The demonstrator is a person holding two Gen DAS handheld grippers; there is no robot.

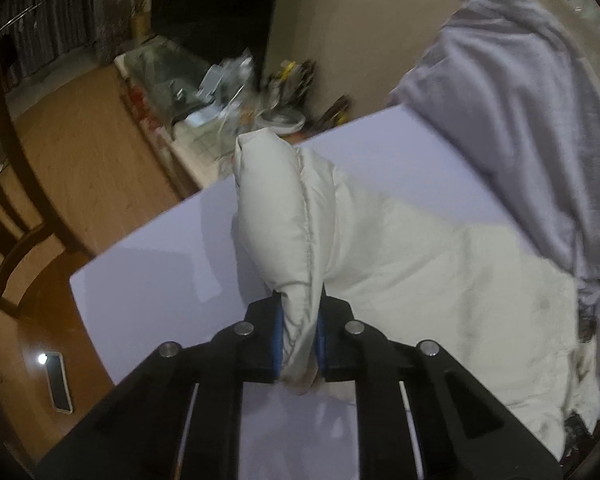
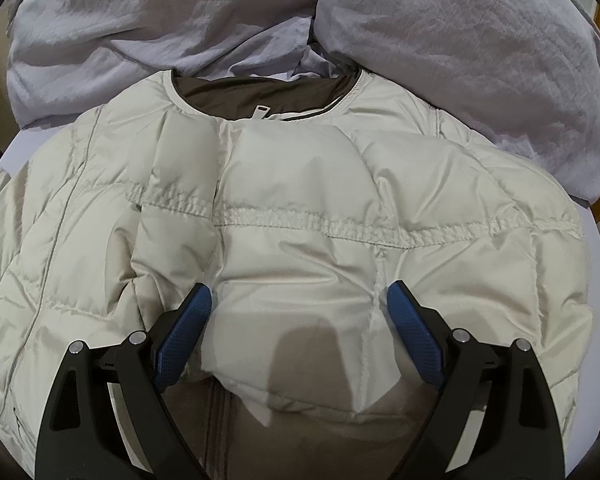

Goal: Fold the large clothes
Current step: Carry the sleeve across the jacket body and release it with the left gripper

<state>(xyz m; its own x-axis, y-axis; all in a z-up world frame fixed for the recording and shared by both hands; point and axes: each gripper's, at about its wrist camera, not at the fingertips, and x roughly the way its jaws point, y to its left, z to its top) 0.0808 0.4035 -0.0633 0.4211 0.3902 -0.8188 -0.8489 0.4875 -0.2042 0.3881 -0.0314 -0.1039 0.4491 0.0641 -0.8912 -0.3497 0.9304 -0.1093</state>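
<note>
A cream quilted puffer jacket [image 2: 300,208] lies on a pale lilac table [image 1: 148,272], collar with dark lining away from me. In the left wrist view my left gripper [image 1: 300,340] is shut on a sleeve [image 1: 276,216] of the jacket and holds it lifted above the table; the jacket's body [image 1: 440,280] lies to the right. In the right wrist view my right gripper [image 2: 300,320] is open, its blue pads [image 2: 186,332] spread to either side of a folded-over panel of the jacket, just above it.
A grey-lilac duvet [image 2: 440,32] is heaped at the table's far side and shows at the right of the left wrist view [image 1: 520,100]. A wooden floor, chair [image 1: 4,208], phone [image 1: 58,380] and a cluttered low shelf [image 1: 220,92] lie beyond the table's left edge.
</note>
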